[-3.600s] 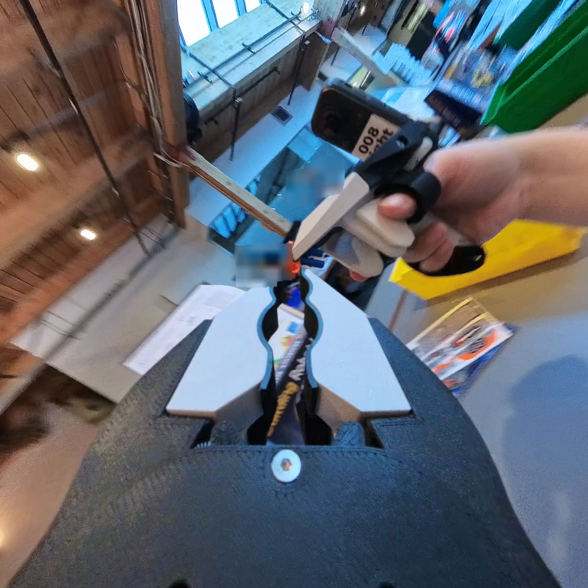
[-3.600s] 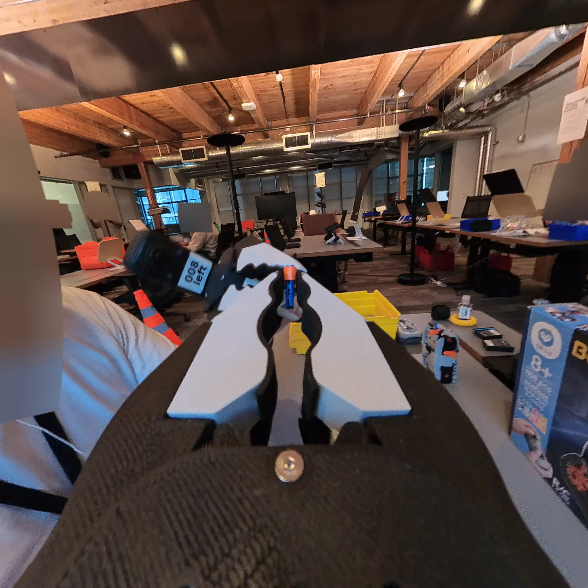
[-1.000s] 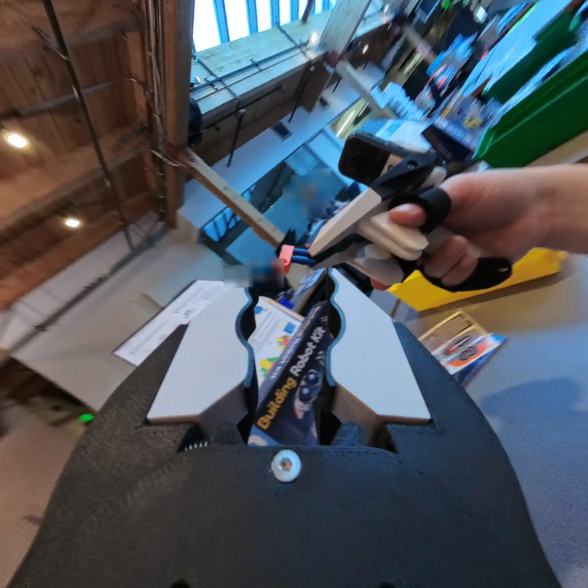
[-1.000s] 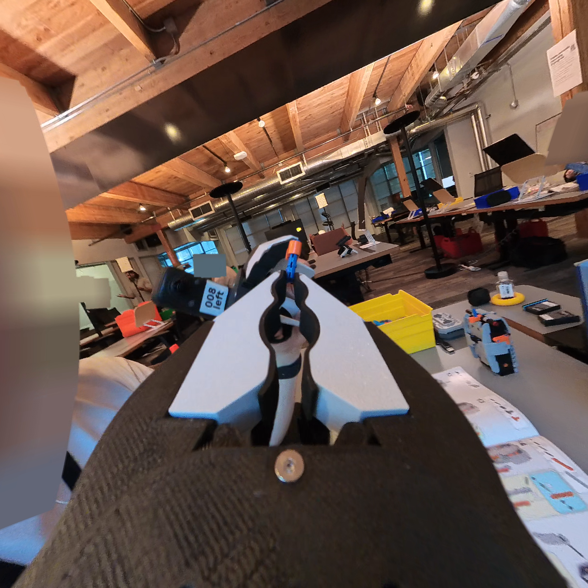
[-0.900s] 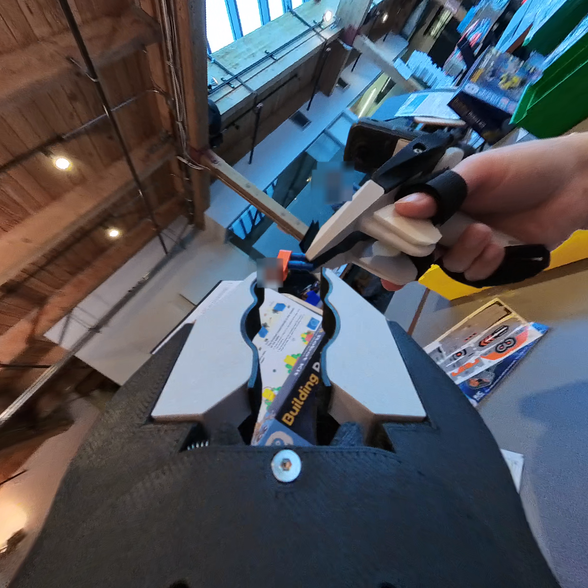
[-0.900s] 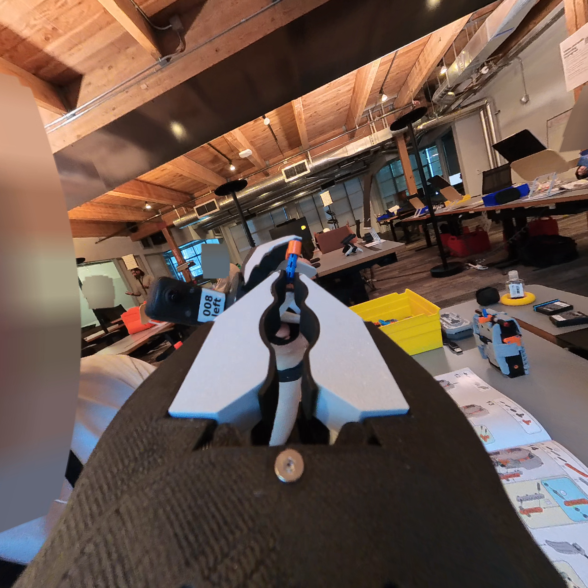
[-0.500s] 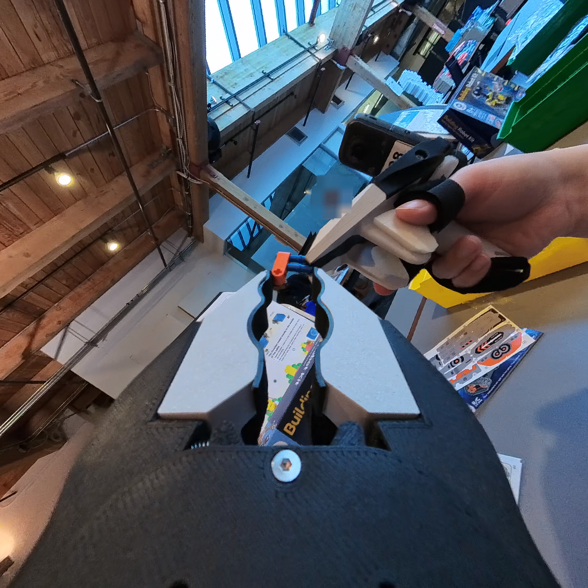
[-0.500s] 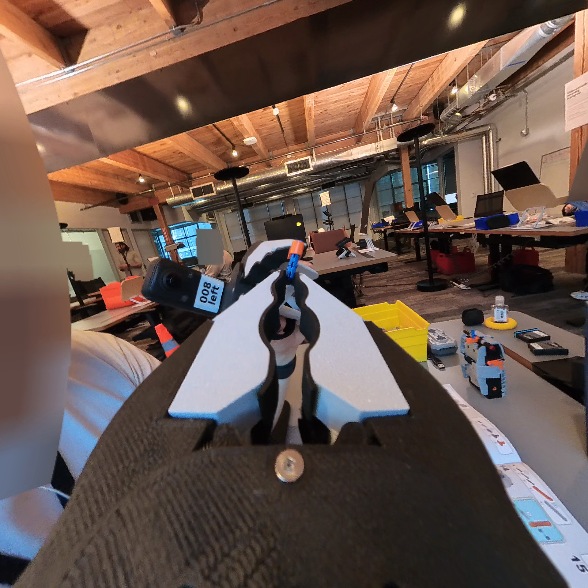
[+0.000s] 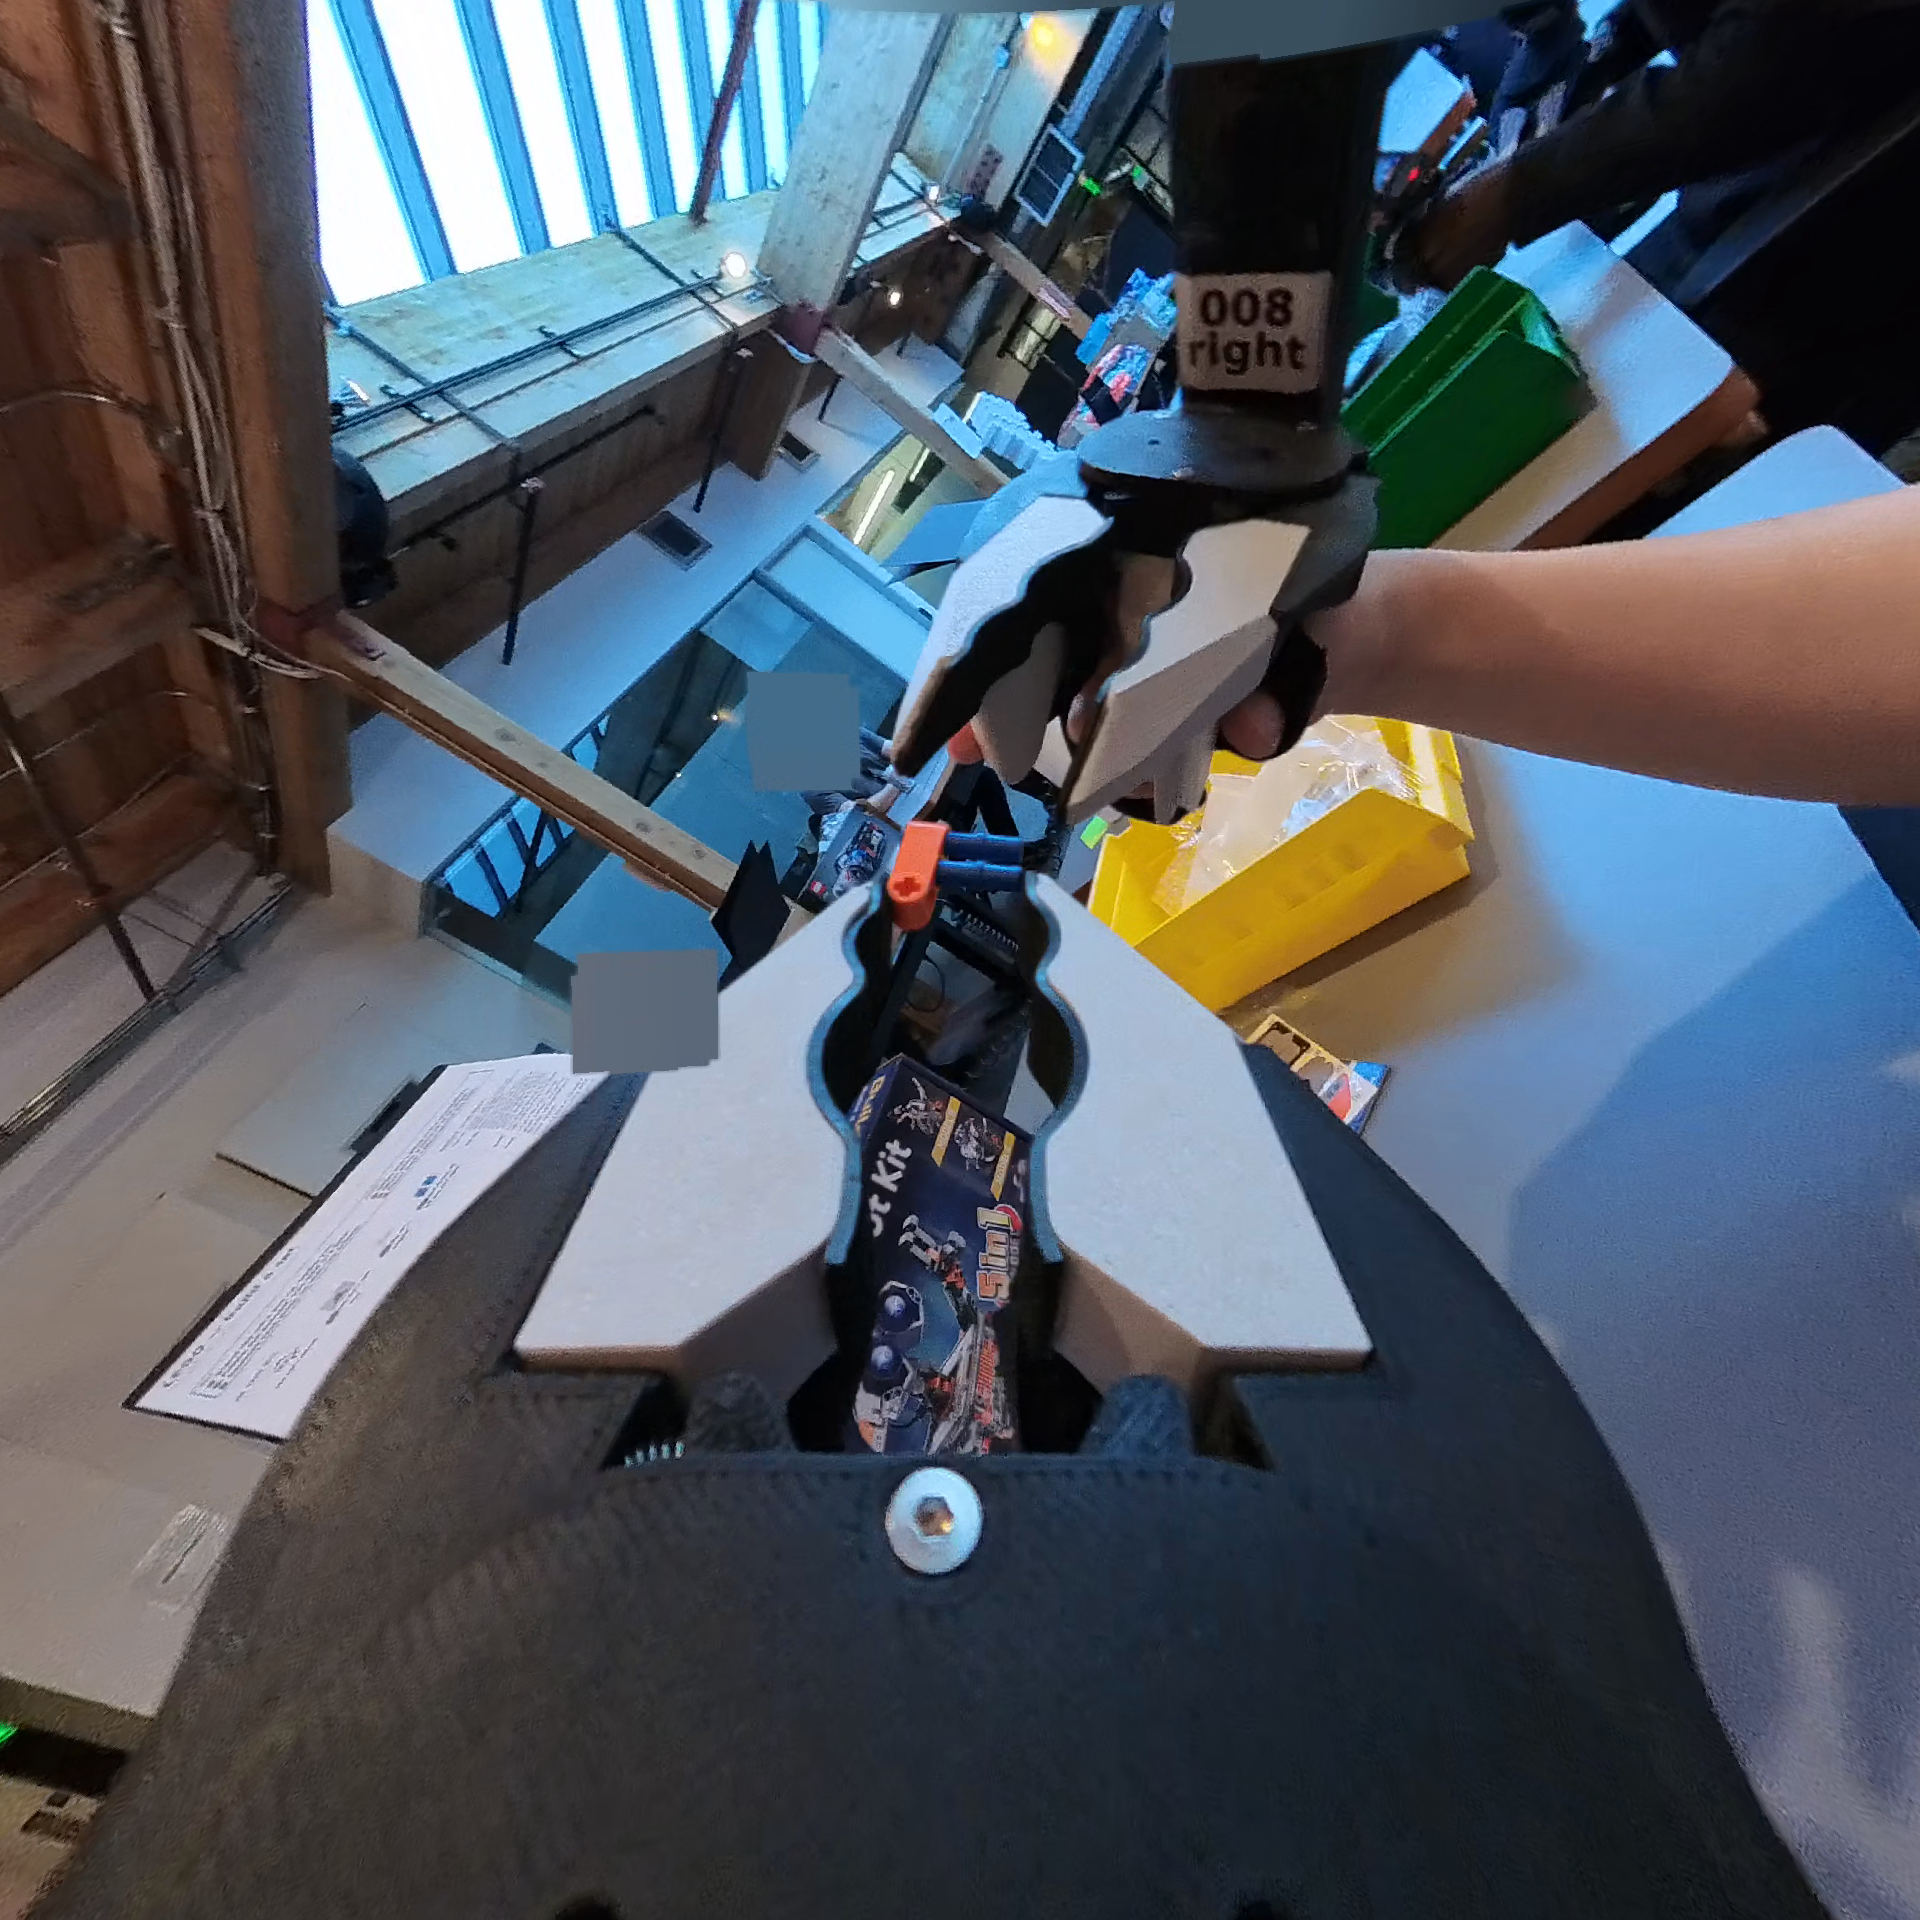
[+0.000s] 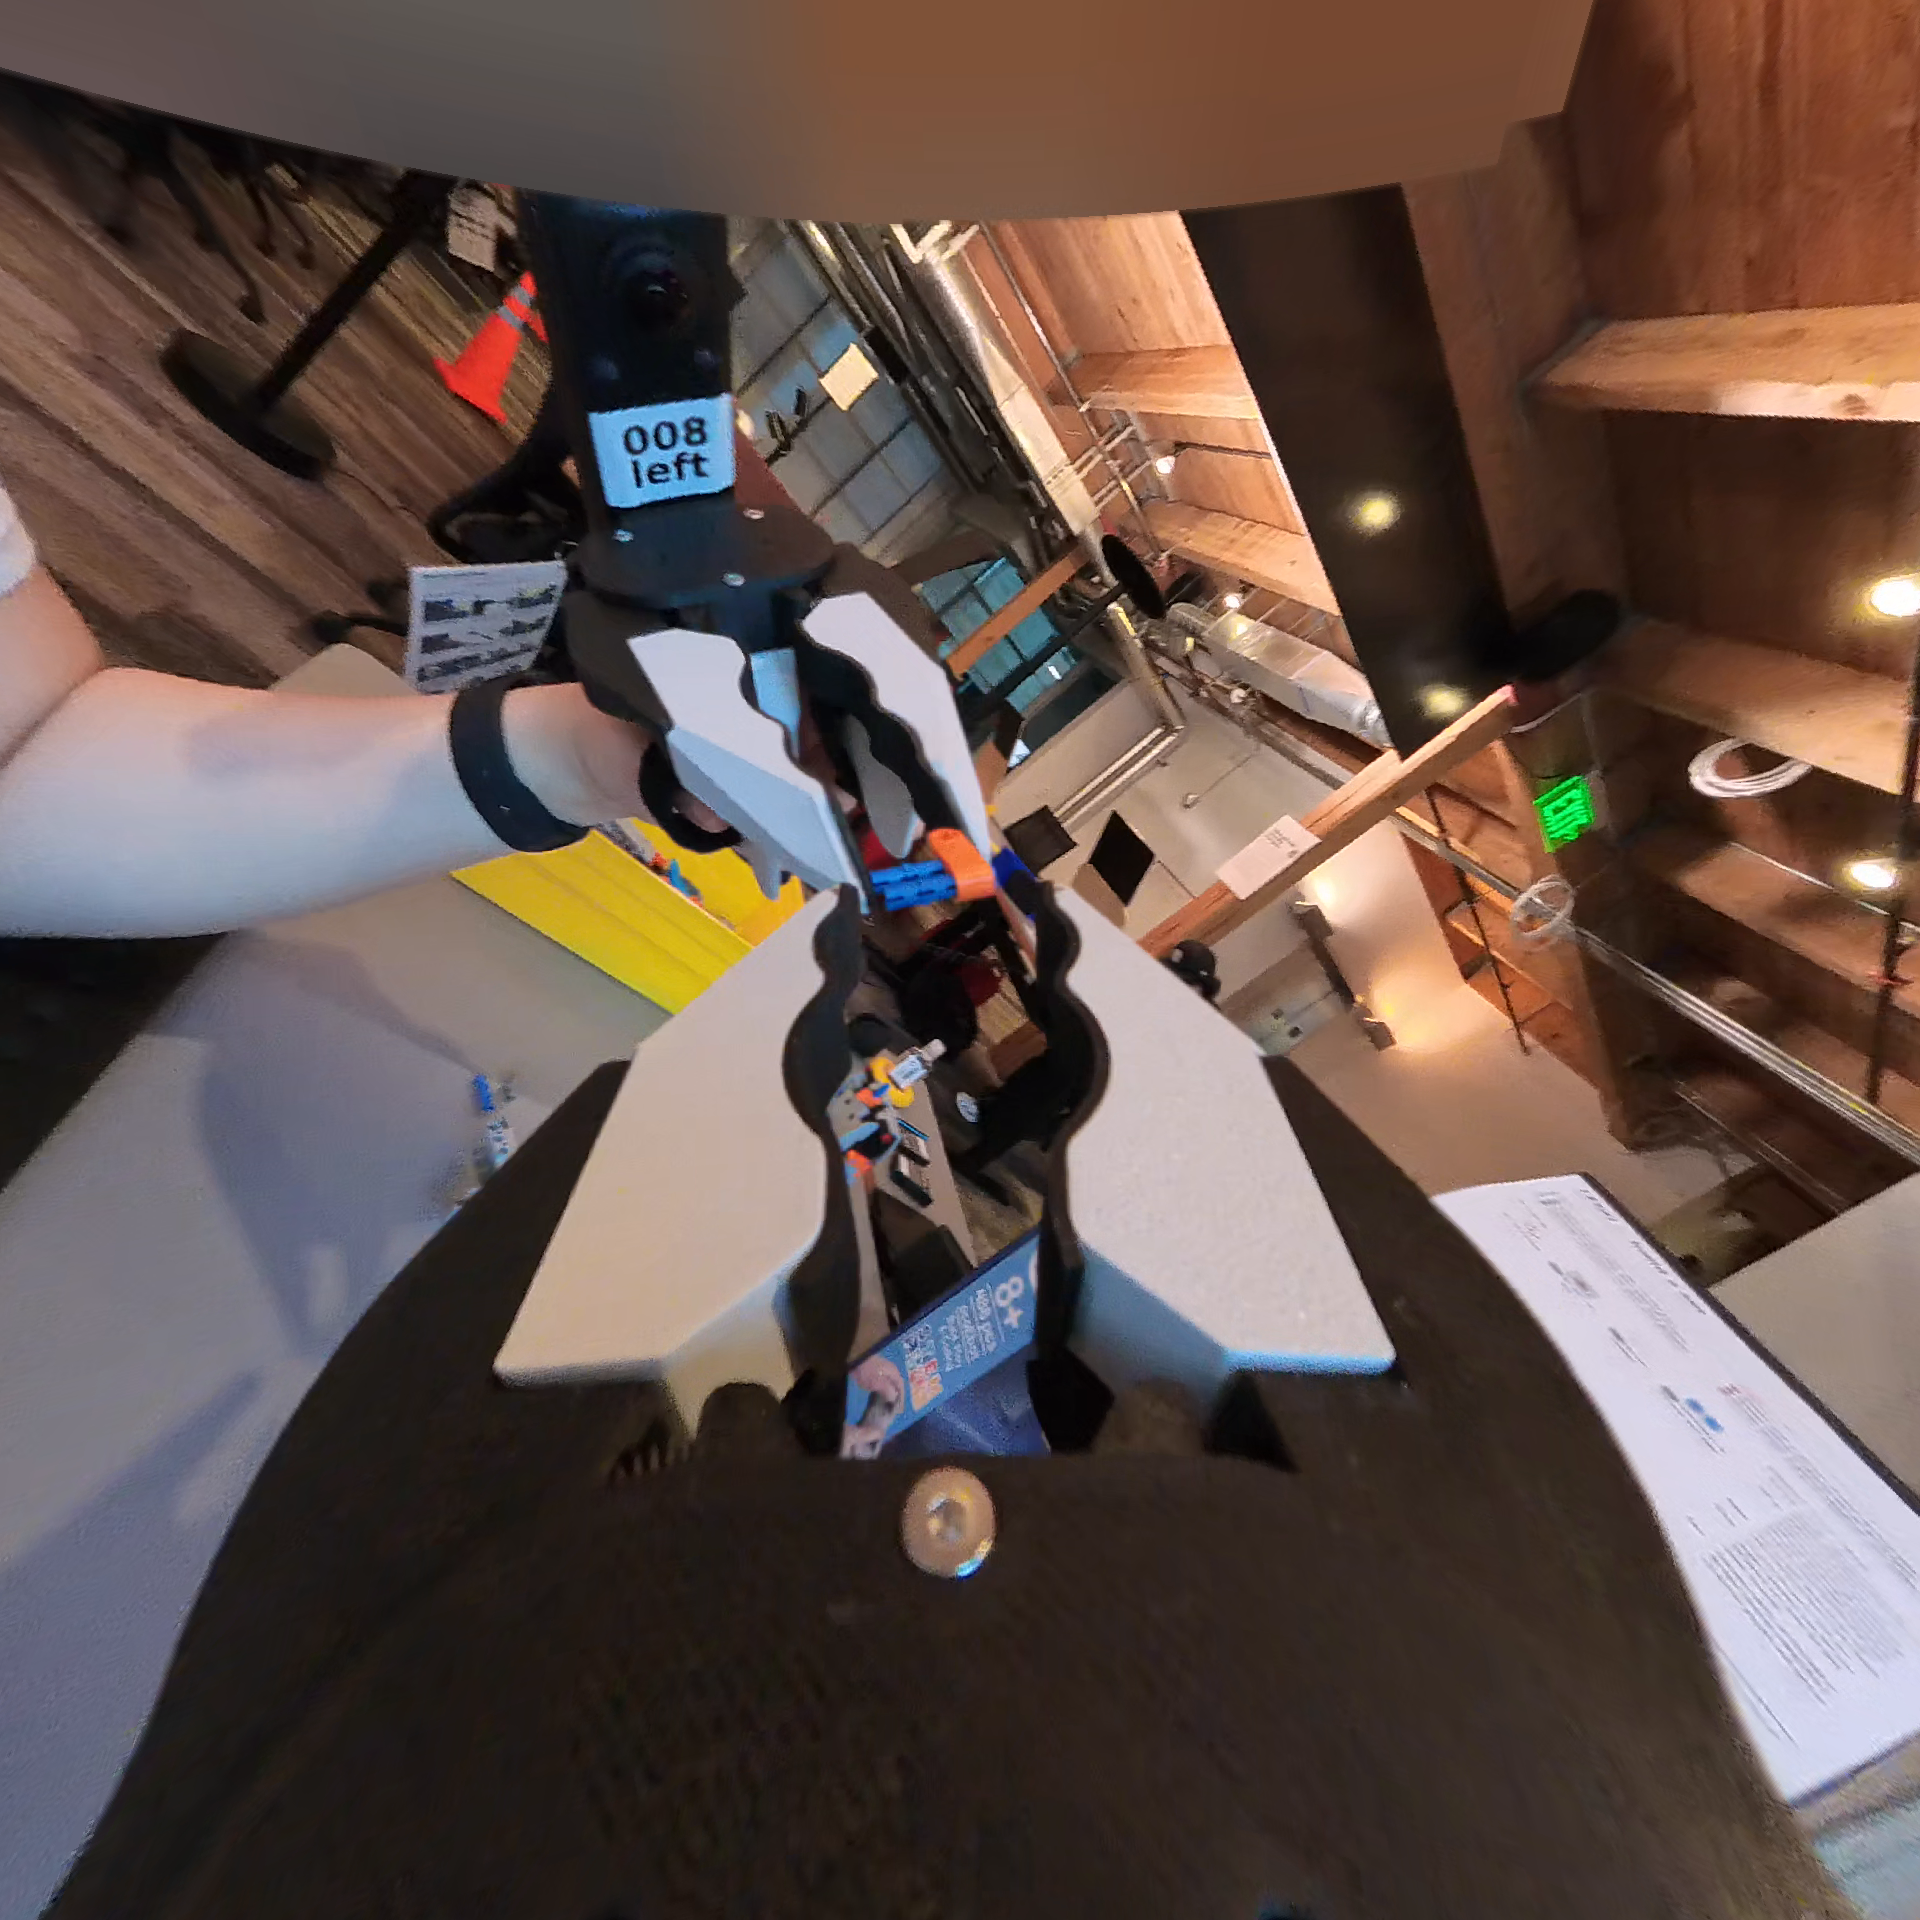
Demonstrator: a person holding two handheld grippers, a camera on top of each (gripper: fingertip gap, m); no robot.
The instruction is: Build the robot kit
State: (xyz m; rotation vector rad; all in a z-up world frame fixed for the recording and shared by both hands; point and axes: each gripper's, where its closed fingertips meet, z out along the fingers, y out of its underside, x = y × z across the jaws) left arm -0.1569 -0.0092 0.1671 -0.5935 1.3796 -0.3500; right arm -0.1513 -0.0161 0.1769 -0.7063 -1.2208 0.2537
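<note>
Left gripper (image 9: 951, 899): jaws narrow, closed across a small orange-and-blue connector piece (image 9: 940, 868). The piece lies crosswise at the very tips, orange end at one jaw and blue pins reaching to the other.

Right gripper (image 9: 992, 784): just beyond the left tips, held in a hand (image 9: 1278, 686). Its jaws are parted, with nothing between them. Half a second ago they were pinched on the blue end of this piece; they have since let go and the tool has turned to face the left camera. My reading is that the piece has passed from right to left and now hangs on the left grip alone.

The right wrist view agrees: the piece (image 10: 925, 878) sits between the left gripper's (image 10: 914, 857) tips, just ahead of the right's own parted jaws (image 10: 940, 899), and I see no contact.

- Yellow bin (image 9: 1299, 883) on the worktop (image 9: 1662, 1143), beyond the left jaws and to their right.
- Dark kit box (image 9: 935, 1247), seen through the gap between the left jaws.
- Printed sheet (image 9: 364, 1247), left of them.
</note>
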